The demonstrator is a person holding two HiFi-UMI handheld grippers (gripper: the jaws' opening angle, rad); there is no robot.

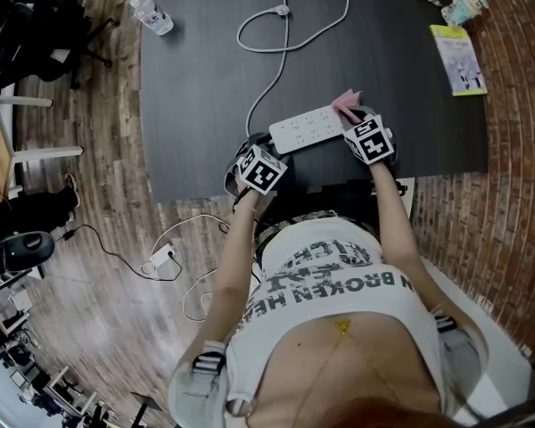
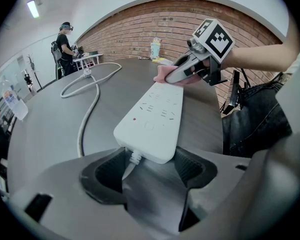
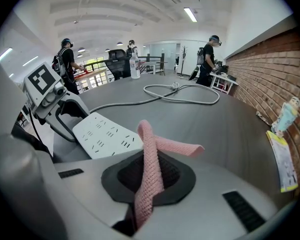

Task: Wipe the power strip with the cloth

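Right gripper (image 3: 149, 180) jaws clenched on pink cloth (image 3: 151, 144), cloth end flopping forward just past far end of power strip (image 2: 152, 116). Left gripper (image 2: 146, 165) jaws grasping strip at cord end, one jaw each side. Strip flat on dark counter (image 1: 196, 78) near front edge. White cord (image 1: 285, 25) loops away across counter.

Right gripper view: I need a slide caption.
Right gripper pinching a pink cloth beside the white power strip.
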